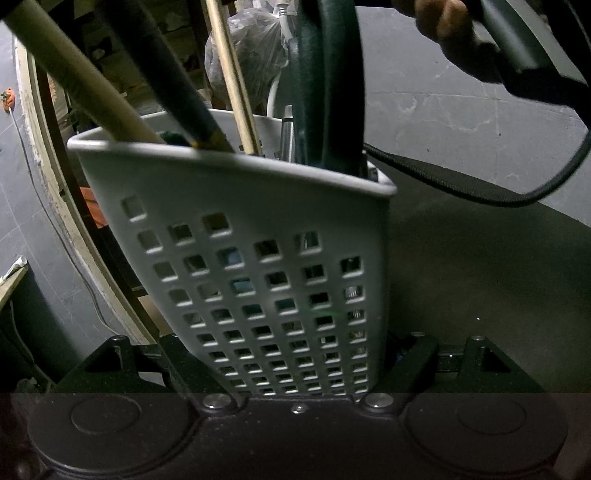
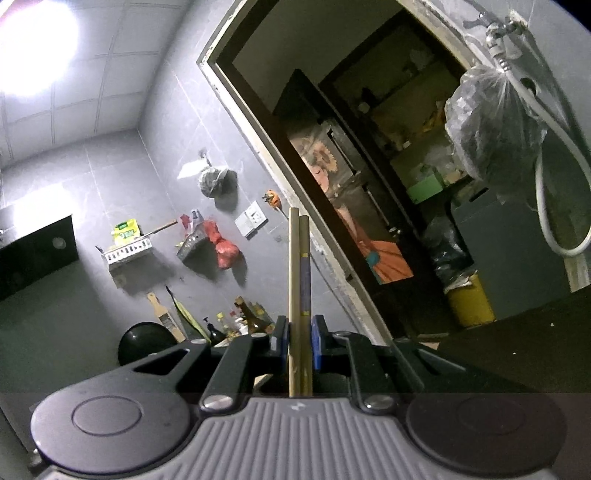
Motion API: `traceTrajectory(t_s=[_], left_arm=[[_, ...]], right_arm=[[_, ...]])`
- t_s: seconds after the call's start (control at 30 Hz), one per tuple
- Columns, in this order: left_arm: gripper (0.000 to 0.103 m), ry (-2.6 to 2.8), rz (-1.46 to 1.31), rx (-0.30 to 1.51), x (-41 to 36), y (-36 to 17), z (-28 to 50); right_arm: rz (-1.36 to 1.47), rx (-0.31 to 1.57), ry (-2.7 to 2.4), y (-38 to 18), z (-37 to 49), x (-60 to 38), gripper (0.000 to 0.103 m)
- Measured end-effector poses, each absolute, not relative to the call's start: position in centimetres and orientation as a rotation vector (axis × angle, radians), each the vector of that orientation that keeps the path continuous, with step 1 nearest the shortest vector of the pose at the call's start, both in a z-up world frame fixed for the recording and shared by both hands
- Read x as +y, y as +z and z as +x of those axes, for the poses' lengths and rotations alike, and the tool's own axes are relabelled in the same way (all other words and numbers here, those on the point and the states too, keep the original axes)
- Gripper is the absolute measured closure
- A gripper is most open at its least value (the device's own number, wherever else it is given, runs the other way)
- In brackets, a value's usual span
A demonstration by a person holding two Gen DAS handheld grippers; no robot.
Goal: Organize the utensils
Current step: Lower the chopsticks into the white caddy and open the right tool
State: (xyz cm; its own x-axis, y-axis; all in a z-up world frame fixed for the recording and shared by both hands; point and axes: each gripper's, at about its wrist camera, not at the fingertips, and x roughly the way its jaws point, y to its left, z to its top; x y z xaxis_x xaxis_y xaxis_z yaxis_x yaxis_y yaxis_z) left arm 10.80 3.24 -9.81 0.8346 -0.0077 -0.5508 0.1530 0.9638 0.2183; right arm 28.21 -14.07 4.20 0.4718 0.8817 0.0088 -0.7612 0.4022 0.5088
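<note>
A white perforated utensil holder [image 1: 258,258] fills the left wrist view, and my left gripper [image 1: 295,369] is shut on its lower sides. Out of its top stand a beige handle [image 1: 85,74], a dark green handle [image 1: 166,74], a thin wooden stick [image 1: 232,74] and a broad dark green utensil [image 1: 325,74]. In the right wrist view my right gripper [image 2: 300,343] is shut on a pair of wooden chopsticks [image 2: 299,277], which point up and forward between the blue pads [image 2: 317,343]. A hand [image 1: 443,26] on a grey tool shows at the upper right, above the holder.
The holder rests on a dark countertop [image 1: 480,277], with a black strap [image 1: 443,177] lying behind it. Beyond are a grey tiled wall with small racks [image 2: 129,253], bottles [image 2: 243,317], an open doorway [image 2: 369,147] and a plastic bag [image 2: 491,122] hanging from a tap.
</note>
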Motion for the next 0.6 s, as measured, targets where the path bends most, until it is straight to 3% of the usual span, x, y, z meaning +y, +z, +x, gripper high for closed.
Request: traceTrajectory(t_s=[0.6], left_arm=[[0.021, -0.092, 0.267, 0.57, 3.3, -10.1, 10.5]], right_arm=[[0.279, 0.215, 1.016, 2.6, 22.6, -14.1, 0.086]])
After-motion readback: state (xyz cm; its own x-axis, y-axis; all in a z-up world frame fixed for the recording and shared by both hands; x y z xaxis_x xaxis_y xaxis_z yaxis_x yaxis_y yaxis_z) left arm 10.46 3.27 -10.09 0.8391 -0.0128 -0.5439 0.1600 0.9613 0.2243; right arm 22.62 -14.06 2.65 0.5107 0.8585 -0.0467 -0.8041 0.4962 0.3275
